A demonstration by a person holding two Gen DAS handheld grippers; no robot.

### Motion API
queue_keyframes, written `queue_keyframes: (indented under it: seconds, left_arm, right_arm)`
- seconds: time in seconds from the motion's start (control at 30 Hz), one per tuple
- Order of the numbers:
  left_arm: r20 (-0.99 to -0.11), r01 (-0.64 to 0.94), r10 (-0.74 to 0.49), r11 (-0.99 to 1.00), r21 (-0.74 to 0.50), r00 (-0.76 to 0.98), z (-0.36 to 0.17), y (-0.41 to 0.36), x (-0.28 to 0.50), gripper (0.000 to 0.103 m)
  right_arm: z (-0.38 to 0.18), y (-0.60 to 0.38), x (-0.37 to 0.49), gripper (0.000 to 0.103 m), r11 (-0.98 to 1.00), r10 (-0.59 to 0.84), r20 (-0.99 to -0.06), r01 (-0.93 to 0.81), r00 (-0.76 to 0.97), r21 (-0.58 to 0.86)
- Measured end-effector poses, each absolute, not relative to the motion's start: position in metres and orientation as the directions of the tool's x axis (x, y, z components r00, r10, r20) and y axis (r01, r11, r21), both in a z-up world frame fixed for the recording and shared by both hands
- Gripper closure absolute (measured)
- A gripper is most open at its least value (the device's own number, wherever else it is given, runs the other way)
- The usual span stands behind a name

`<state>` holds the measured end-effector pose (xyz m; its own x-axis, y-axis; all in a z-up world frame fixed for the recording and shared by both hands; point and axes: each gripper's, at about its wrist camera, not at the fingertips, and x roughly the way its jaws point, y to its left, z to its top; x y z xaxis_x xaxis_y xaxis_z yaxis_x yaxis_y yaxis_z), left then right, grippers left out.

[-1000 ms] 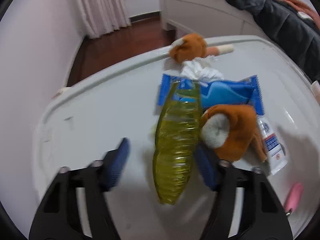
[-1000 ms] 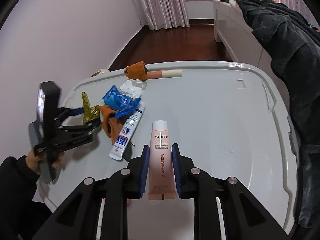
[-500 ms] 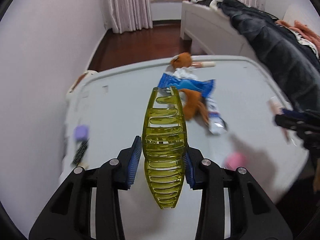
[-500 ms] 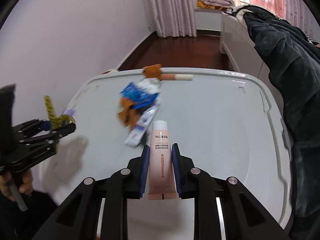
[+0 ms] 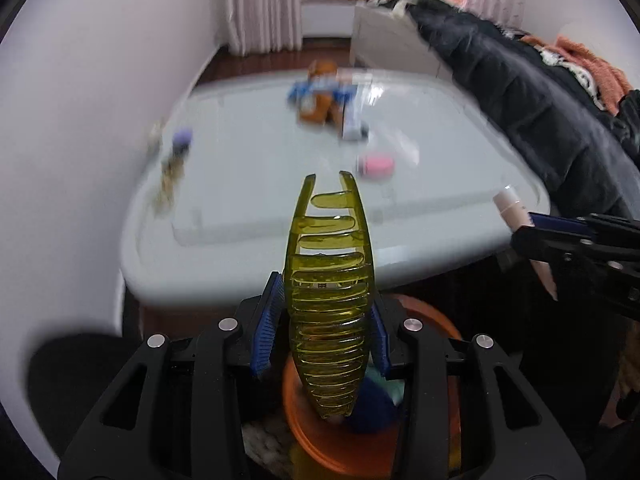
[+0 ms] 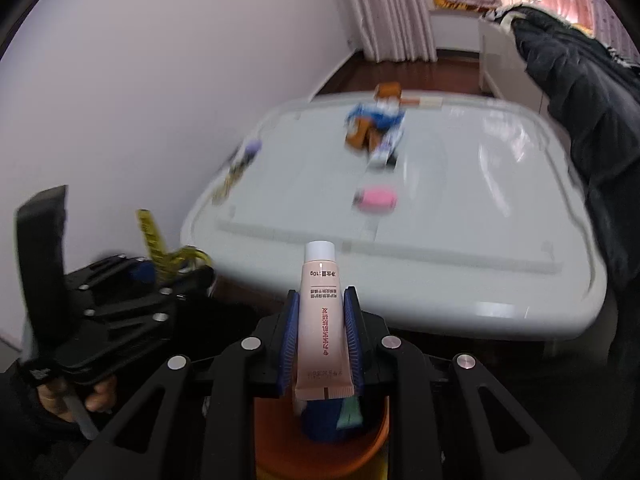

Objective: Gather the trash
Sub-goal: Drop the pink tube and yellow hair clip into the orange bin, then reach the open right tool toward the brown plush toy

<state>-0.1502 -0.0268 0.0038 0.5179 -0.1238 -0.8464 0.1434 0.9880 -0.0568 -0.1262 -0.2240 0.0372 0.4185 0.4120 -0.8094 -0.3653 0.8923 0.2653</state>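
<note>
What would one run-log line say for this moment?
left gripper: shut on yellow hair claw | right gripper: shut on pink tube | both over orange bin

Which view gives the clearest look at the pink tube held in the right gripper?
The right wrist view. There the pink tube stands sharp and whole between the right gripper pads, white cap up, print legible. The left wrist view shows only its capped end sticking out of that gripper at the right edge.
</note>
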Motion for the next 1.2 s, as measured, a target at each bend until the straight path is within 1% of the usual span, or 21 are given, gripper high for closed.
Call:
queue_keyframes:
  seconds: [0.1, 0.13, 0.2, 0.3, 0.4, 0.43, 0.47, 0.5, 0.53, 0.57, 0.67, 0.83, 0.97, 1.07, 1.2]
  left_arm:
    - [-0.893, 0.132, -0.137, 0.987, -0.088, 0.429, -0.031, -0.029, -0.162, 0.065]
    - [-0.905, 0.140, -0.175, 0.982, -0.130, 0.387, -0.039, -0.029, -0.163, 0.065]
    - [-0.907, 0.145, -0.172, 0.982, -0.124, 0.386, -0.039, -0.029, -0.164, 0.065]
    - [-0.911, 0.162, -0.161, 0.981, -0.106, 0.379, -0.040, -0.032, -0.165, 0.065]
    - [-0.931, 0.178, -0.163, 0.978, -0.109, 0.327, -0.048, -0.037, -0.162, 0.063]
    - [-0.939, 0.180, -0.151, 0.979, -0.098, 0.310, -0.051, -0.039, -0.163, 0.061]
    - [-0.944, 0.178, -0.137, 0.980, -0.086, 0.299, -0.053, -0.040, -0.163, 0.045]
    - [-0.946, 0.172, -0.126, 0.982, -0.076, 0.299, -0.053, -0.039, -0.162, 0.029]
    - [-0.943, 0.169, -0.129, 0.982, -0.079, 0.306, -0.053, -0.036, -0.161, 0.027]
    - [-0.940, 0.170, -0.139, 0.981, -0.089, 0.313, -0.051, -0.034, -0.159, 0.027]
    - [-0.939, 0.161, -0.146, 0.982, -0.099, 0.313, -0.051, -0.031, -0.156, 0.027]
    - [-0.931, 0.109, -0.165, 0.985, -0.136, 0.327, -0.044, -0.016, -0.149, 0.027]
    - [-0.928, 0.066, -0.180, 0.984, -0.168, 0.326, -0.041, -0.002, -0.140, 0.026]
    - [-0.926, 0.059, -0.178, 0.984, -0.168, 0.334, -0.036, 0.003, -0.126, 0.026]
    - [-0.907, 0.050, -0.175, 0.984, -0.169, 0.384, -0.022, 0.007, -0.092, 0.026]
  right_arm:
    - [0.002, -0.218, -0.144, 0.080, 0.895, 0.388, -0.855, -0.361, 0.344, 0.261]
    - [-0.012, -0.216, -0.149, 0.080, 0.895, 0.384, -0.871, -0.356, 0.307, 0.269]
    - [-0.031, -0.213, -0.155, 0.080, 0.894, 0.382, -0.887, -0.345, 0.259, 0.284]
    - [-0.037, -0.214, -0.155, 0.080, 0.899, 0.377, -0.893, -0.330, 0.246, 0.288]
    - [-0.038, -0.213, -0.152, 0.080, 0.901, 0.372, -0.897, -0.326, 0.238, 0.287]
    - [-0.040, -0.213, -0.152, 0.076, 0.899, 0.374, -0.899, -0.326, 0.228, 0.292]
    - [-0.042, -0.212, -0.151, 0.056, 0.901, 0.370, -0.902, -0.323, 0.220, 0.291]
    - [-0.043, -0.213, -0.150, 0.046, 0.905, 0.362, -0.906, -0.318, 0.221, 0.284]
    - [-0.042, -0.214, -0.150, 0.042, 0.909, 0.354, -0.906, -0.311, 0.232, 0.276]
    - [-0.041, -0.215, -0.149, 0.046, 0.908, 0.361, -0.902, -0.310, 0.235, 0.282]
    - [-0.039, -0.219, -0.147, 0.050, 0.908, 0.366, -0.899, -0.304, 0.240, 0.289]
    - [-0.035, -0.227, -0.137, 0.050, 0.913, 0.361, -0.899, -0.289, 0.249, 0.287]
    - [-0.027, -0.235, -0.113, 0.050, 0.925, 0.333, -0.902, -0.281, 0.276, 0.256]
    - [-0.008, -0.233, -0.070, 0.050, 0.934, 0.302, -0.893, -0.292, 0.334, 0.207]
    - [0.011, -0.220, -0.001, 0.050, 0.936, 0.297, -0.865, -0.301, 0.404, 0.181]
